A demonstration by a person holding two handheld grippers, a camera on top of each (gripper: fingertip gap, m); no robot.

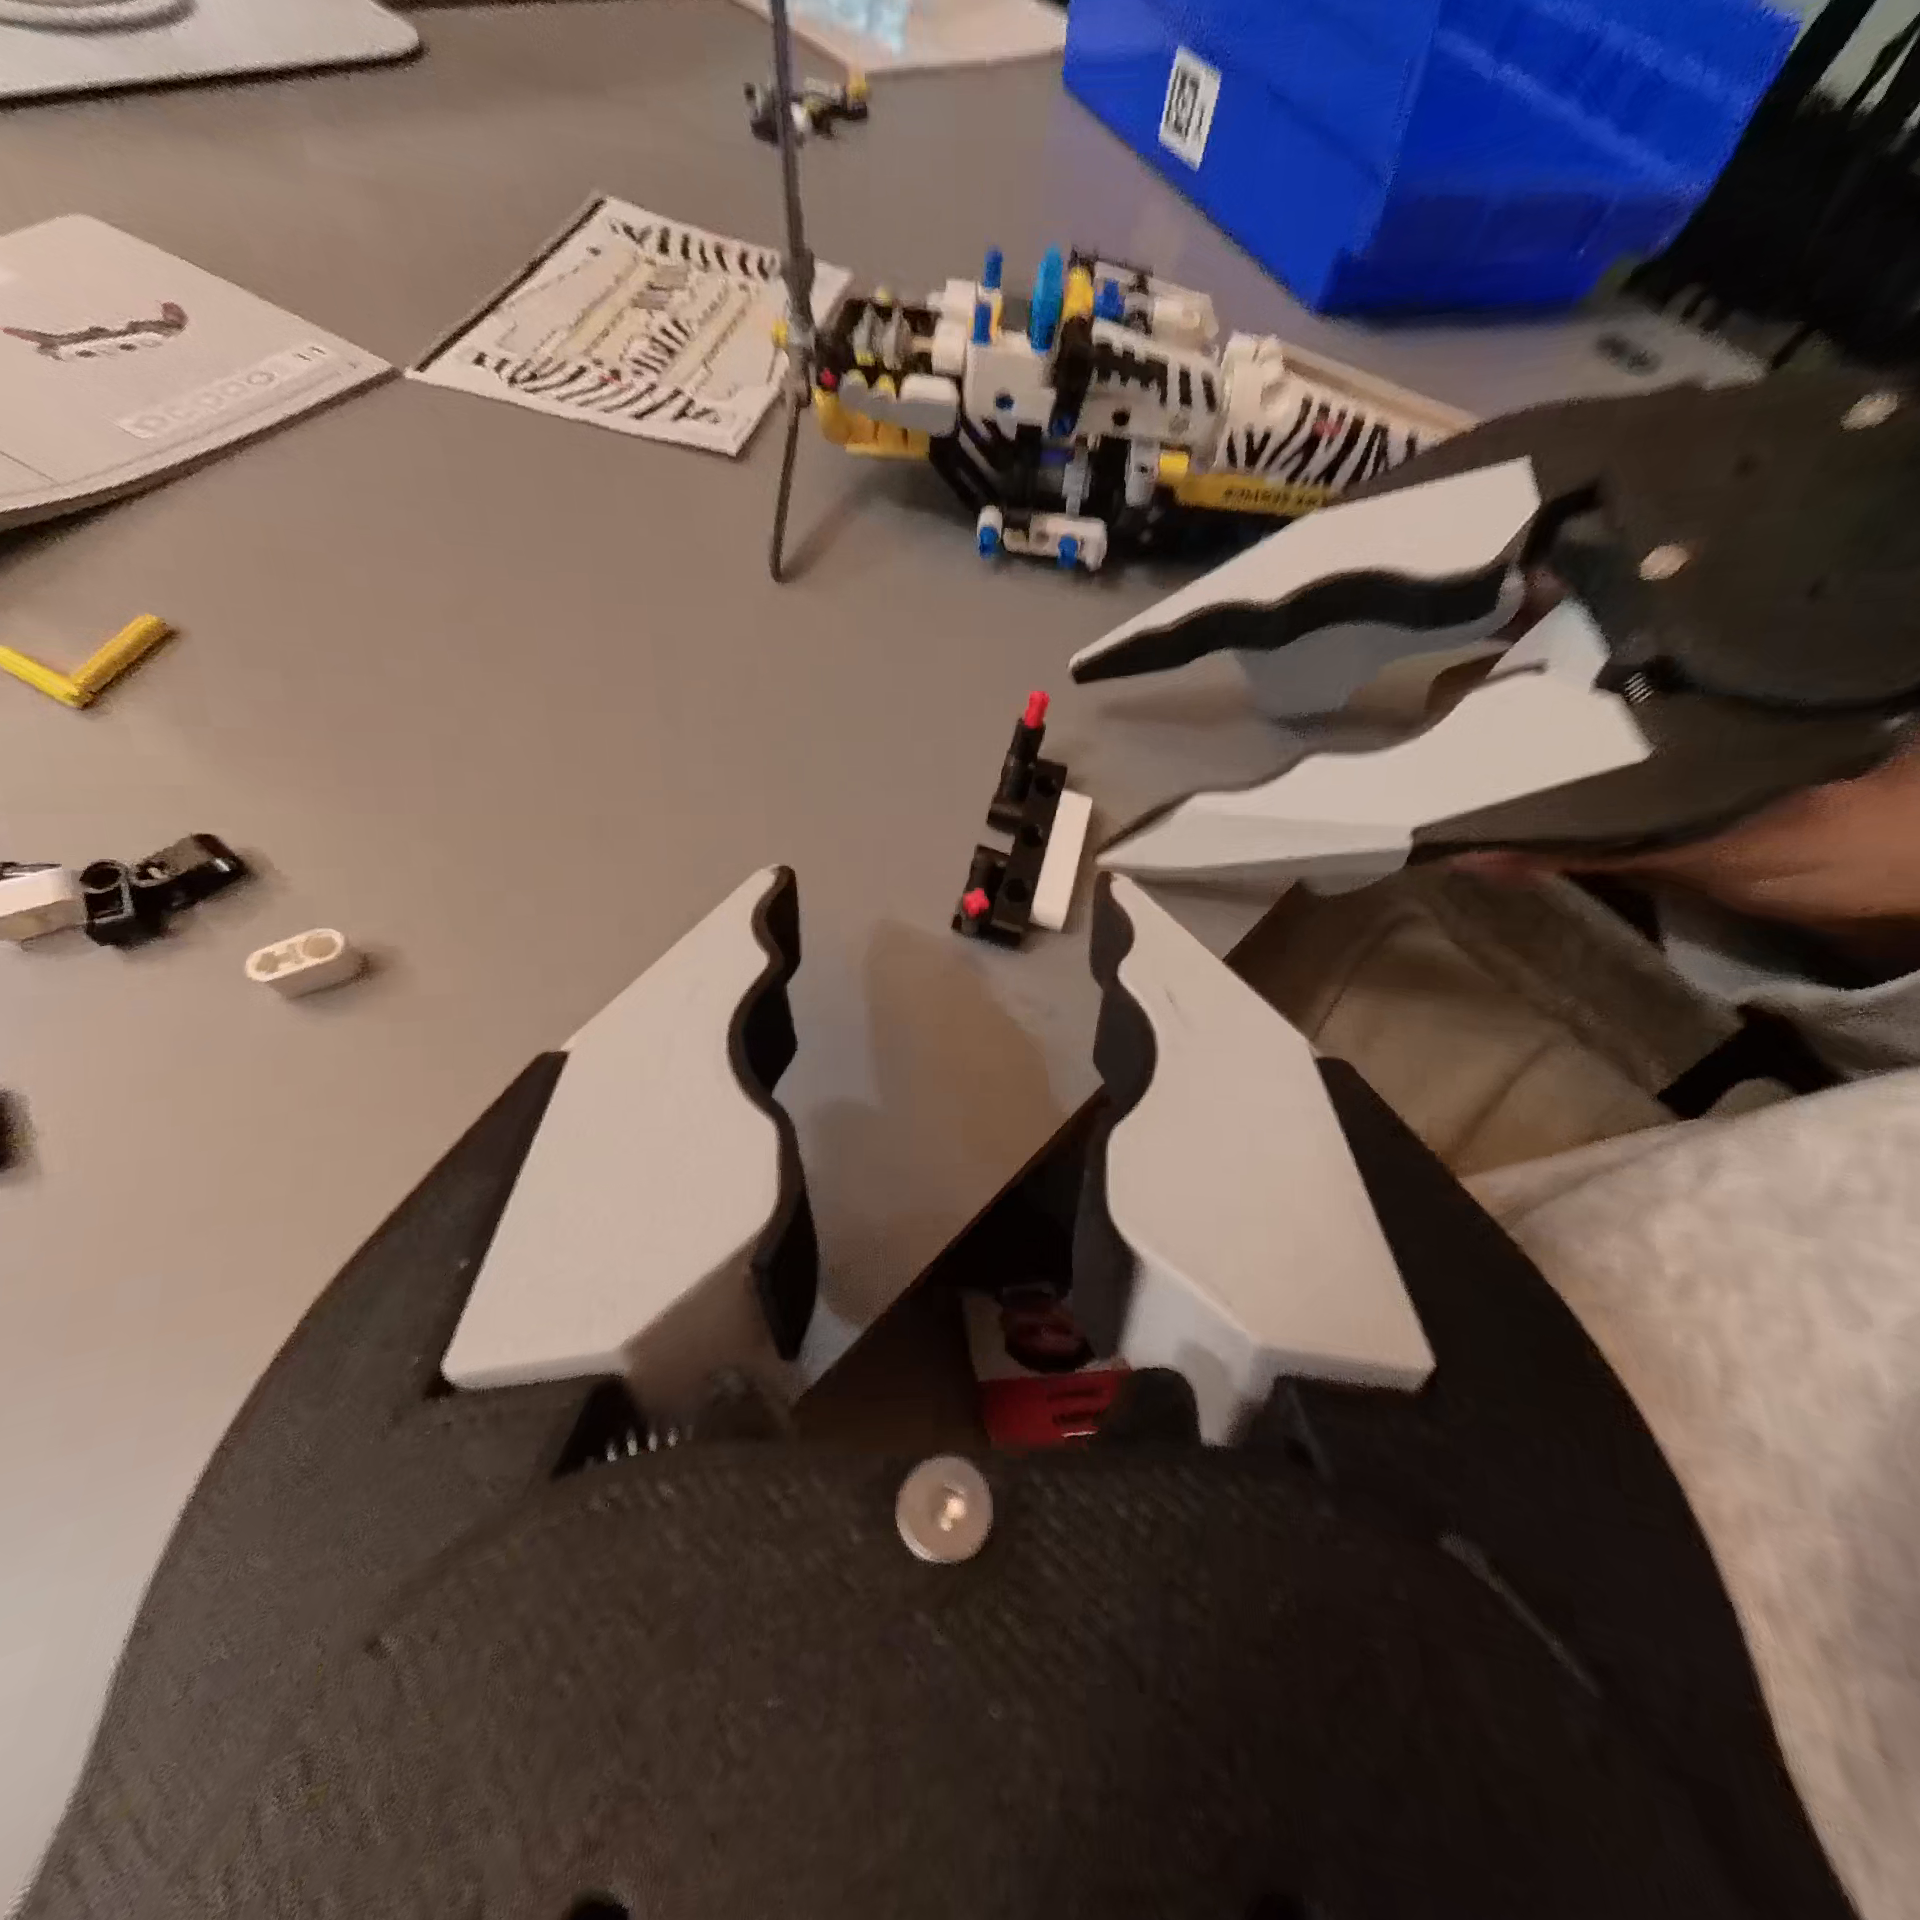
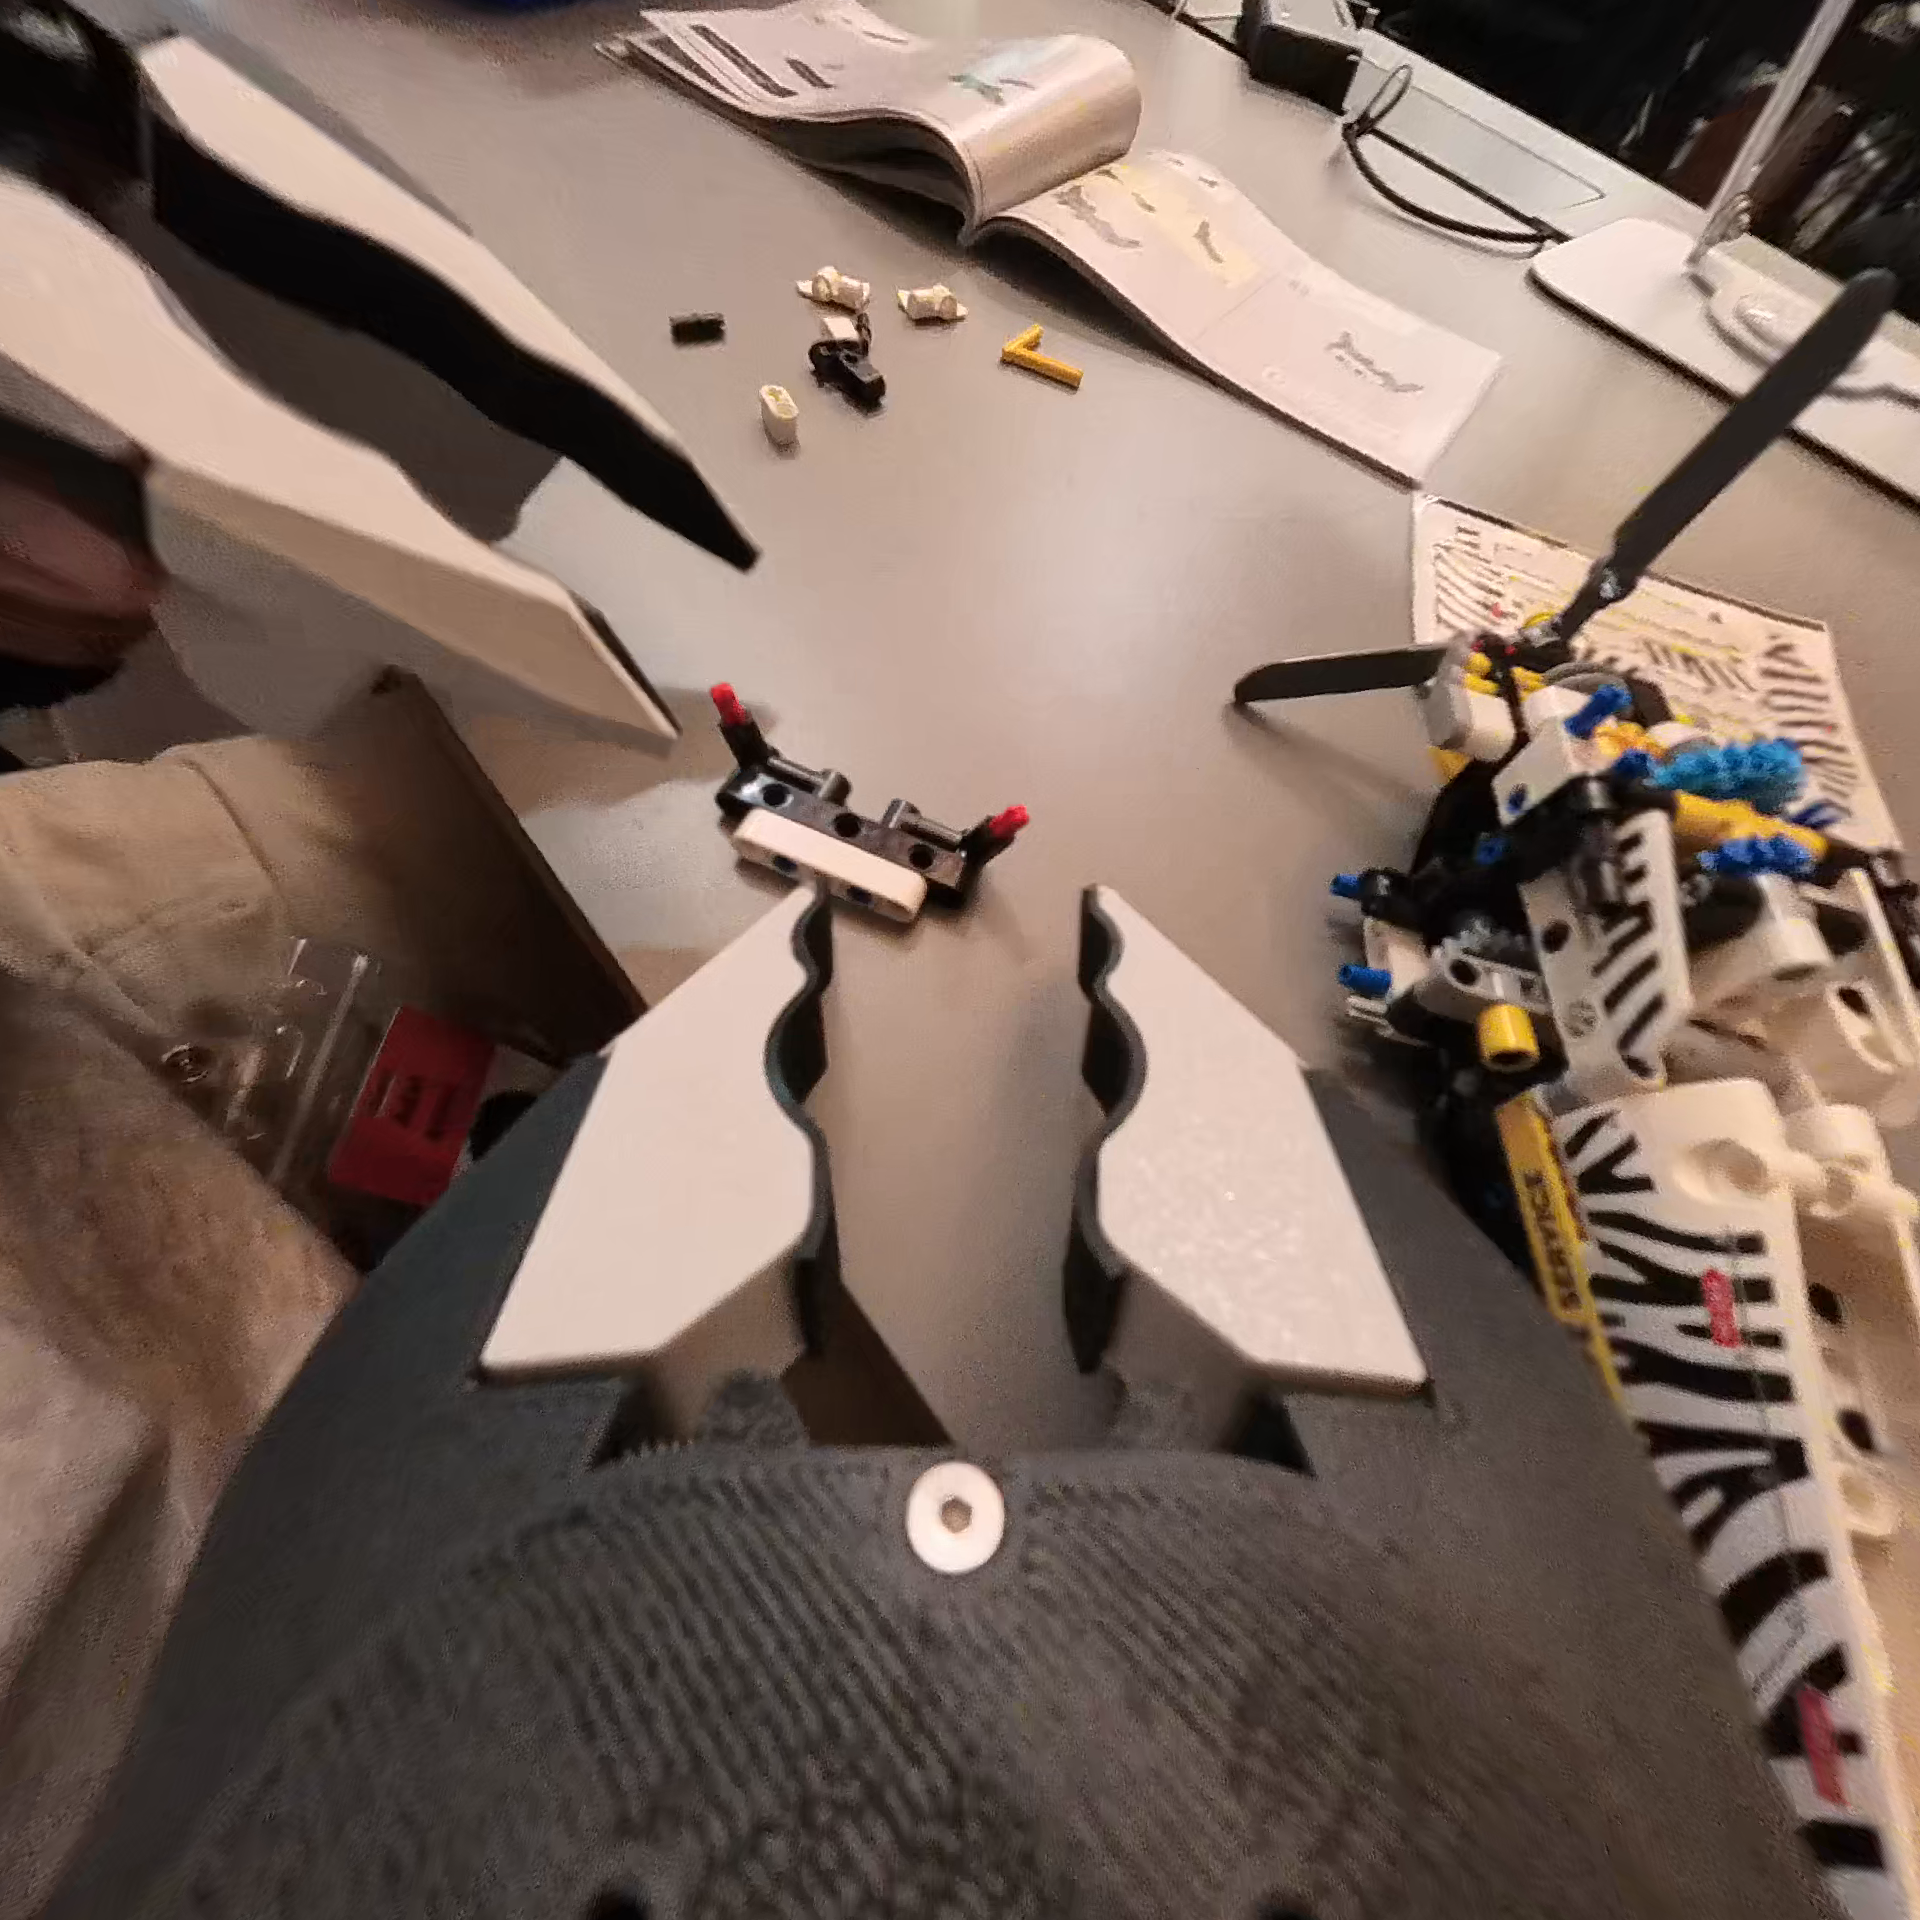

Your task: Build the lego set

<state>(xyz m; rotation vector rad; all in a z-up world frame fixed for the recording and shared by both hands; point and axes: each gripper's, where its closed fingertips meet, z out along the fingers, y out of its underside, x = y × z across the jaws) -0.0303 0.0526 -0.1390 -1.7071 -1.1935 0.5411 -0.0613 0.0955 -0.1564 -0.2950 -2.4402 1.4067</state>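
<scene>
- The left gripper point(image 1: 940, 894) hung over the near edge of the grey table point(image 1: 499, 644), its fingers spread apart and holding nothing.
- The right gripper point(image 2: 951, 904) was likewise spread and empty, its tips just short of the small black piece point(image 2: 842, 831).
- That piece lay flat on the table between the two tools: a black beam with round holes, a white bar point(image 2: 831, 857) against its side and a red peg point(image 2: 1006, 823) standing up at each end.
- Judged from this, the step in hand was picking that piece up, and it would go best by closing on the long flat sides of the beam, clear of the pegs, which looked slim and easy to knock out.
- The plastic looked hard and glossy, so a square, centred grip would help stop it twisting; the scalloped black inner faces of the fingers might seat around it.
- The half-built model point(image 1: 1081, 416), white with zebra stripes and yellow and blue parts, lay well apart, a thin dark blade point(image 2: 1725, 447) rising from it.
- Loose parts point(image 2: 847, 358), a yellow angle piece point(image 1: 88, 665) and an open booklet point(image 2: 1039, 156) lay farther off.
</scene>
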